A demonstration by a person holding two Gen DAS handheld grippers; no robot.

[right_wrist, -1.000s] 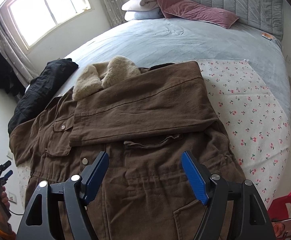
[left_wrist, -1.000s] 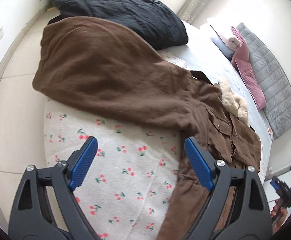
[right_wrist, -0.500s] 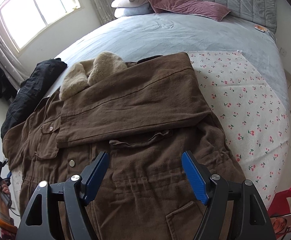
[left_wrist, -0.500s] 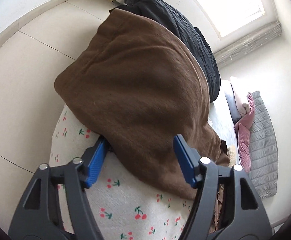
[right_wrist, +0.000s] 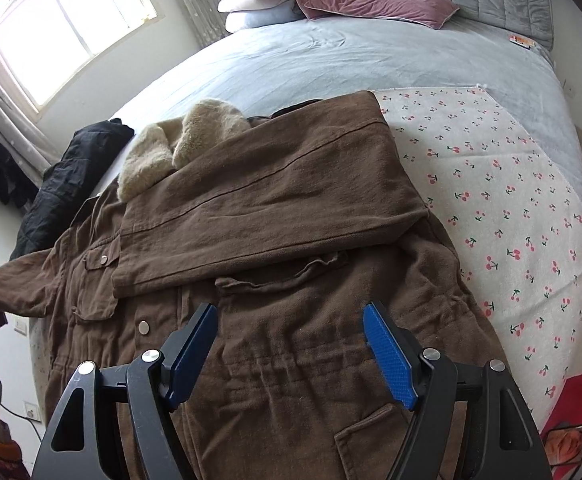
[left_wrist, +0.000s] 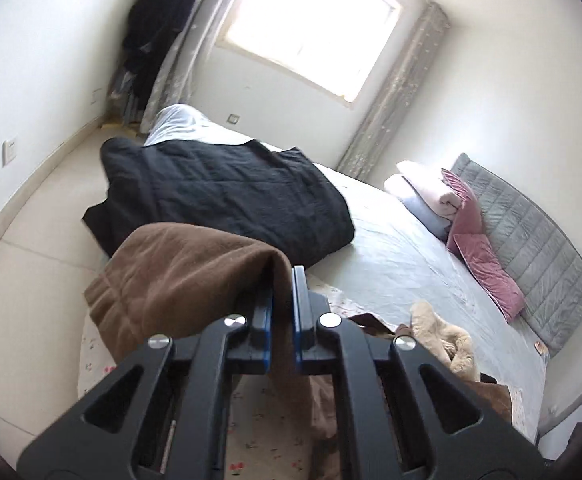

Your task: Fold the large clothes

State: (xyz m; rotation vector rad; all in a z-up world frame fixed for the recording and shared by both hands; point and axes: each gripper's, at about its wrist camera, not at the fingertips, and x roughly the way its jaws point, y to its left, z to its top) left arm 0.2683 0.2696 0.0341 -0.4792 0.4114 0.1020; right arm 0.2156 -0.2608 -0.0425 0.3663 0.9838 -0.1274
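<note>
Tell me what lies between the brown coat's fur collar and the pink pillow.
Only bare grey-blue bedsheet lies between the fur collar and the pink pillow; the right wrist view shows it best.

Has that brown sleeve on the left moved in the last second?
Yes. The sleeve, flat on the cherry-print sheet before, is now lifted off it in the left gripper's jaws.

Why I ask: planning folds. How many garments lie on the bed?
2: a brown fleece-collared coat spread in the foreground; a black quilted jacket beside it. Others may hide.

No text, label, brand, number or sign can be read anywhere in either view.
</note>
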